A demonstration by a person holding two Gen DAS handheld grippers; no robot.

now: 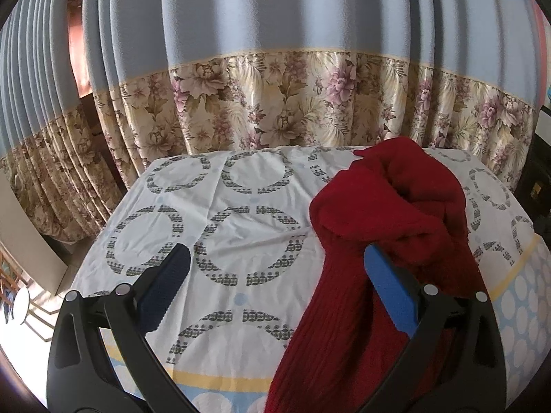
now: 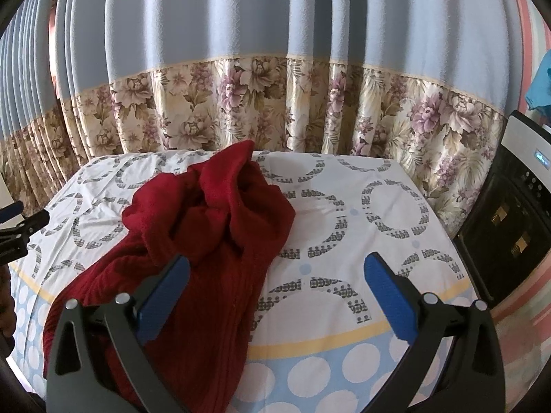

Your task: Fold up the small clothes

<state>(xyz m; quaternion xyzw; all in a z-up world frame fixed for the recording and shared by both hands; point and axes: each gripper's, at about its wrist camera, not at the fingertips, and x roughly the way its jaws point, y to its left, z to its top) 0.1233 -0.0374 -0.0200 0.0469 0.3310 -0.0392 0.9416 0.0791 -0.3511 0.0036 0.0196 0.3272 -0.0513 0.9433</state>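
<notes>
Bare counter (image 2: 344, 213) lies from 12 to 3 o'clock. Red garment (image 2: 206, 227) heaped at 9 to 11 o'clock. Curtain (image 2: 275, 110) bounds 12 o'clock.

Red knit garment (image 2: 193, 241) seen crumpled in heap on patterned sheet (image 2: 344, 227), near edge draped toward camera. Right gripper (image 2: 275, 284) held above sheet, jaws spread wide, nothing between them; left blue pad (image 2: 162, 296) overlapping garment's near part, contact not determinable; right pad over bare sheet right of garment. Left gripper (image 2: 24, 218) glimpsed far left of garment. Floral-bordered blue curtain (image 2: 275, 69) hung behind garment. Black appliance (image 2: 509, 227) stood well right of garment.
</notes>
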